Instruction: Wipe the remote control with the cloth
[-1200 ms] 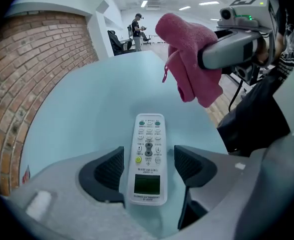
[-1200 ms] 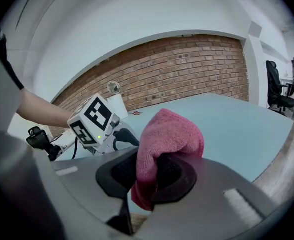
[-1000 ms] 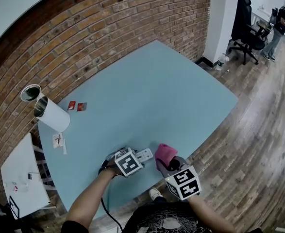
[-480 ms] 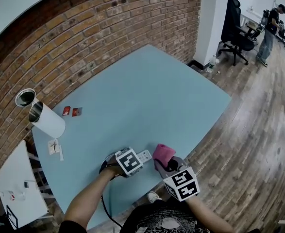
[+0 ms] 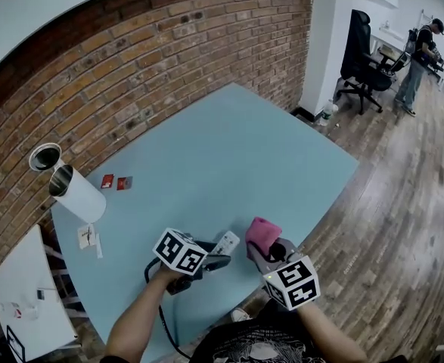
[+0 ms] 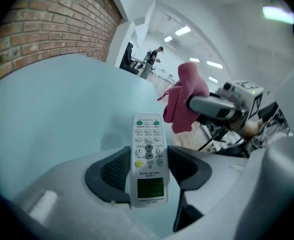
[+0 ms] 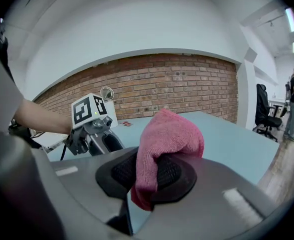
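A white remote control [image 6: 148, 154] with grey and green buttons and a small screen sits between the pads of my left gripper [image 6: 148, 169], whose jaws have just been closing and now press on its sides. In the head view the remote [image 5: 226, 243] is held a little above the light blue table [image 5: 229, 150], near its front edge, by the left gripper [image 5: 211, 259]. Just to the right, my right gripper [image 5: 266, 251] is shut on a folded pink cloth [image 5: 262, 233]. The cloth [image 7: 167, 139] bulges above the right gripper [image 7: 154, 174] and hangs apart from the remote.
A white cylinder [image 5: 74, 191] lies at the table's left edge, with two small red items [image 5: 116, 181] and paper scraps [image 5: 88, 237] nearby. A brick wall [image 5: 169, 51] runs along the far side. A white side table [image 5: 17, 293] stands left. An office chair [image 5: 358, 51] and a person [image 5: 418, 59] are far right.
The left gripper has closed on the remote, rolled and lifted it off the table. The right gripper has risen a little with the cloth.
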`<state>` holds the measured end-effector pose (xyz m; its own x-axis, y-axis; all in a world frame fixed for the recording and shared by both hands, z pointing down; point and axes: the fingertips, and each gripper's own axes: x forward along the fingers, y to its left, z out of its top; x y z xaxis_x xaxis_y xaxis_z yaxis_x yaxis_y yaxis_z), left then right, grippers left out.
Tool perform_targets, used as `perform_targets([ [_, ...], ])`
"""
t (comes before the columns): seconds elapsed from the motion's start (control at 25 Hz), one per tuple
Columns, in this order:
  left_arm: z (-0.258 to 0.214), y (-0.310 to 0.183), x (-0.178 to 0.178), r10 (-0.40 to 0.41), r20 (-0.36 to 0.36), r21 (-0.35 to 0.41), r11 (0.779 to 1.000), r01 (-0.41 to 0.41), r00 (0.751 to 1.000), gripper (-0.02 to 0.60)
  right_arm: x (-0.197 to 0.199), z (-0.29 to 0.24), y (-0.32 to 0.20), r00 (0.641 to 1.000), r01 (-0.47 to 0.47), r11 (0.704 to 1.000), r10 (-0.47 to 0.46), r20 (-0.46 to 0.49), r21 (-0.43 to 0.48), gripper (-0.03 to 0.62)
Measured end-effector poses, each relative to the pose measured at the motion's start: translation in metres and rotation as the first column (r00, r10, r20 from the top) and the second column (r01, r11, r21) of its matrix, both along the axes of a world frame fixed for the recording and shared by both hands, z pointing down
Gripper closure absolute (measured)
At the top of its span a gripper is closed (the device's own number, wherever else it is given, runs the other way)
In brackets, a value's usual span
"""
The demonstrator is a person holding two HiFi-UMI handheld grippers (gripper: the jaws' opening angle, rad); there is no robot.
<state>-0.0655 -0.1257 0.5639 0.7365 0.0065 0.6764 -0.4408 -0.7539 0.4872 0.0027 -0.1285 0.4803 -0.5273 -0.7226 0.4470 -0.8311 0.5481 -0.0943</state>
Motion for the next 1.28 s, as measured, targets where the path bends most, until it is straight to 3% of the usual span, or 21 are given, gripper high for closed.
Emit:
perform_targets([
  [0.08,-0.021,-0.002,0.007,-0.050,-0.169,-0.066,0.997,0.040,0.984,0.344,-0.002,-0.013,-0.007,1.000,0.012,0.999,-0.012,-0.011,0.046,0.533],
  [0.16,-0.043,-0.001,0.013,-0.088,-0.341,-0.135,0.990,0.043,0.936,0.344,-0.003,-0.030,-0.014,0.999,0.028,0.994,-0.026,-0.024,0.102,0.533],
  [0.24,-0.065,-0.001,0.017,-0.127,-0.499,-0.205,0.978,0.026,0.857,0.344,-0.005,-0.042,-0.020,0.998,0.058,0.987,-0.052,-0.047,0.152,0.533],
  [0.32,-0.083,-0.002,0.018,-0.169,-0.612,-0.267,0.964,0.000,0.773,0.344,-0.010,-0.052,-0.026,0.994,0.094,0.976,-0.081,-0.072,0.197,0.533],
  [0.48,-0.102,-0.003,0.021,-0.259,-0.733,-0.382,0.922,-0.066,0.629,0.344,-0.022,-0.070,-0.034,0.984,0.159,0.946,-0.127,-0.125,0.284,0.533],
  [0.68,-0.129,-0.013,0.025,-0.363,-0.819,-0.467,0.872,-0.147,0.445,0.342,-0.030,-0.077,-0.044,0.968,0.211,0.915,-0.148,-0.202,0.344,0.533],
  [0.72,-0.132,-0.016,0.025,-0.382,-0.824,-0.479,0.865,-0.152,0.419,0.342,-0.030,-0.077,-0.046,0.966,0.215,0.913,-0.146,-0.213,0.347,0.533],
  [0.8,-0.133,-0.022,0.025,-0.406,-0.822,-0.494,0.857,-0.145,0.399,0.342,-0.032,-0.081,-0.049,0.962,0.222,0.908,-0.146,-0.230,0.354,0.533],
  [1.08,-0.128,-0.036,0.029,-0.446,-0.811,-0.513,0.853,-0.094,0.378,0.343,-0.031,-0.076,-0.052,0.954,0.249,0.899,-0.164,-0.251,0.360,0.533],
  [1.28,-0.132,-0.052,0.025,-0.486,-0.810,-0.524,0.851,-0.035,0.328,0.344,-0.033,-0.072,-0.050,0.956,0.250,0.904,-0.174,-0.236,0.345,0.533],
])
